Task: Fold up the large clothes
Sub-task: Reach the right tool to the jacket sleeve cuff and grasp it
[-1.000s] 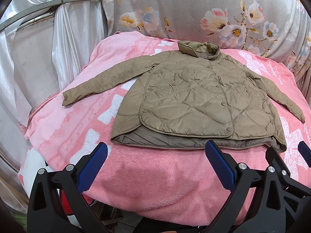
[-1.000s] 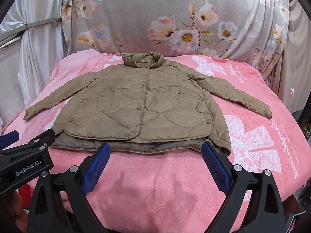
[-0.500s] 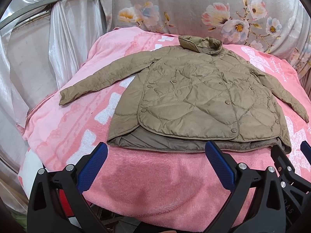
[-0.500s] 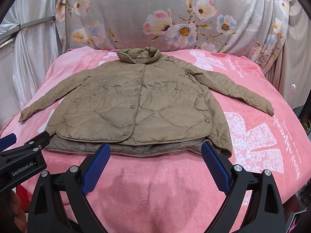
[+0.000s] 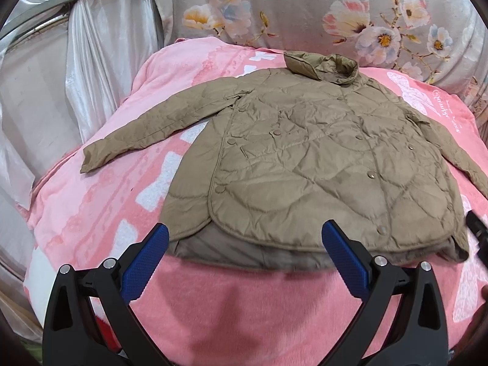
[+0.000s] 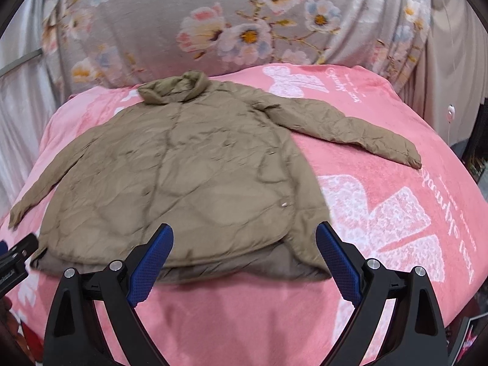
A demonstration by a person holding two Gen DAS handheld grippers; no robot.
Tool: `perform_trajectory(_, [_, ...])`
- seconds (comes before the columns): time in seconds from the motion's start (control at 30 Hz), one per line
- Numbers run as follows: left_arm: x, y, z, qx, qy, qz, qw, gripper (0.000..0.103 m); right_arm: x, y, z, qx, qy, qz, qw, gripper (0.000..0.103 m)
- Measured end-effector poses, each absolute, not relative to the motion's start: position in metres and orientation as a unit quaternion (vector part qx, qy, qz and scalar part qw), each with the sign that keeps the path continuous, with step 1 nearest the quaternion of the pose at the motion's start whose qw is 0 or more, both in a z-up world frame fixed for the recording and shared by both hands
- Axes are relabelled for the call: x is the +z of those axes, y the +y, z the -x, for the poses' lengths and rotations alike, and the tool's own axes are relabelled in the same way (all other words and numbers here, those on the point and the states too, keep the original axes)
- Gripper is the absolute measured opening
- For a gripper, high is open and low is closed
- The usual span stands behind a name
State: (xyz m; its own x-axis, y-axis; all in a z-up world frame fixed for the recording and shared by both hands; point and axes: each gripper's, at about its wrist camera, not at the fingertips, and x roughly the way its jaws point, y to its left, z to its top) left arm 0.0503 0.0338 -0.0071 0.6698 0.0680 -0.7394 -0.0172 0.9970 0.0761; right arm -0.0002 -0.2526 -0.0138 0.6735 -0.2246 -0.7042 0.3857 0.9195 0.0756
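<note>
Pink blanket (image 5: 91, 213) covers the bed, where the jacket (image 5: 320, 164) lies flat, buttoned, sleeves spread wide for folding, while the left gripper (image 5: 244, 256) and right gripper (image 6: 244, 256) hover at its hem, fingers open and empty.

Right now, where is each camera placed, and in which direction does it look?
Left wrist: on the left gripper, above the bed's near edge, facing the jacket and its sleeve; own open blue fingers show.
Right wrist: on the right gripper, facing the jacket; own open fingers show, the other gripper at the left edge.
Shared: jacket, pink blanket, floral cloth.
</note>
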Motion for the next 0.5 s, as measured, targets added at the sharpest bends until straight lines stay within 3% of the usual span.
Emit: perform_trajectory(0.5, [-0.033,0.045,-0.15,0.058,0.429,0.018,0.901,0.098,-0.076,-0.467,-0.064,-0.289,0.362,-0.254,0.849,0.092])
